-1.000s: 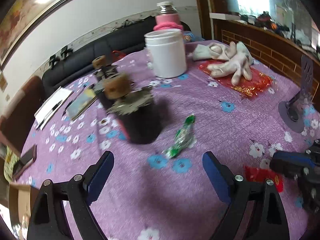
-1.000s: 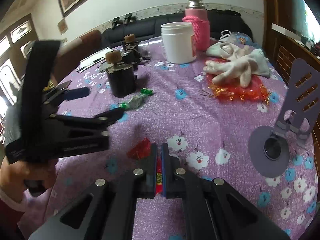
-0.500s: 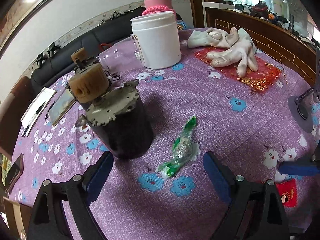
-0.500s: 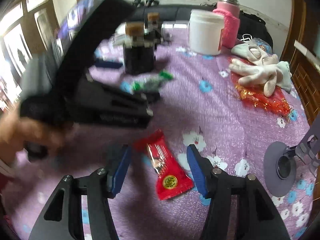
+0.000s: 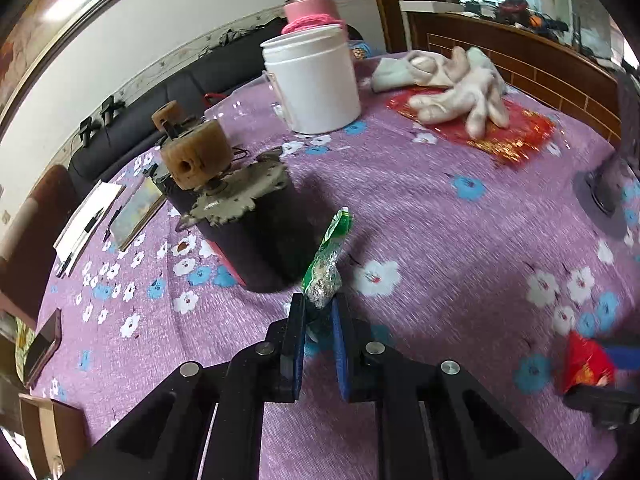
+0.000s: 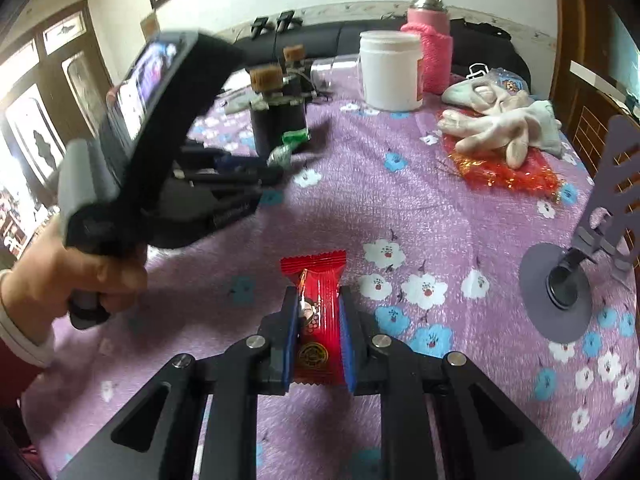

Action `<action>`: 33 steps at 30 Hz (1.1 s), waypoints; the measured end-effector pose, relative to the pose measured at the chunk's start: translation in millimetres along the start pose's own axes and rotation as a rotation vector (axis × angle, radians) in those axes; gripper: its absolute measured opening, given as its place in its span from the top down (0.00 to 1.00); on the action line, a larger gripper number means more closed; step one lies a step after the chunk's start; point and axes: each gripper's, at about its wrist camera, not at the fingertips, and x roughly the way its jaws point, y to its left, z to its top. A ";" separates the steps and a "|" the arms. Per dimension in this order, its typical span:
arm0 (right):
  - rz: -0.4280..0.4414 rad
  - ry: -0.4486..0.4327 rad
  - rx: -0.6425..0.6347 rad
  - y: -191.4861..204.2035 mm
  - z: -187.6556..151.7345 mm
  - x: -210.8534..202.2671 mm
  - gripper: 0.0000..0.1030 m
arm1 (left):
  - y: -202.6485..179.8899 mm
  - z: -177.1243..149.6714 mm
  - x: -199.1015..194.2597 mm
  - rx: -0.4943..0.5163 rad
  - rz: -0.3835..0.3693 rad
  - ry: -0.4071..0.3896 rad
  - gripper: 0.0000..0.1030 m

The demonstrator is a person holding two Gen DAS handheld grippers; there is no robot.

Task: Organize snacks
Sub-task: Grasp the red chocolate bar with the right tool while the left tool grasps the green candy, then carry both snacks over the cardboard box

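Note:
A green and silver snack packet (image 5: 328,256) sticks up from my left gripper (image 5: 319,300), which is shut on its near end, beside a dark cylinder. The right wrist view shows that packet (image 6: 290,146) at the tip of the left gripper (image 6: 272,168), which a hand (image 6: 92,272) holds. My right gripper (image 6: 318,296) is shut on a red snack packet (image 6: 314,268); both blue pads press its long sides, and it lies flat on the purple flowered tablecloth (image 6: 440,208). The red packet (image 5: 586,364) also shows at the right edge of the left wrist view.
A dark cylinder with a cork wheel (image 5: 256,240) stands just left of the green packet. Behind it are a white jar (image 5: 316,84), a pink flask (image 5: 310,4) and a clear jar on its side (image 5: 240,108). White gloves (image 5: 460,96) lie on a red bag; a phone stand (image 6: 560,300) is on the right.
My left gripper has shut on the green packet, which lay loose between its open jaws. My right gripper let the red packet lie flat, then shut on it again.

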 end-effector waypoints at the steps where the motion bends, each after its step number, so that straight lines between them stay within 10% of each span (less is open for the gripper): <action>1: 0.003 -0.008 0.007 0.7 -1.4 -4.4 0.83 | -0.3 -1.5 -2.1 -0.003 -0.006 0.000 0.90; 10: 0.068 -0.081 0.109 0.4 -12.1 -35.3 0.83 | 25.9 -27.4 -50.2 -0.152 -0.060 -0.046 0.91; 33: 0.234 -0.138 0.028 120.8 -2.4 -64.2 0.83 | 145.5 -136.9 -196.2 -0.473 0.202 -0.163 0.90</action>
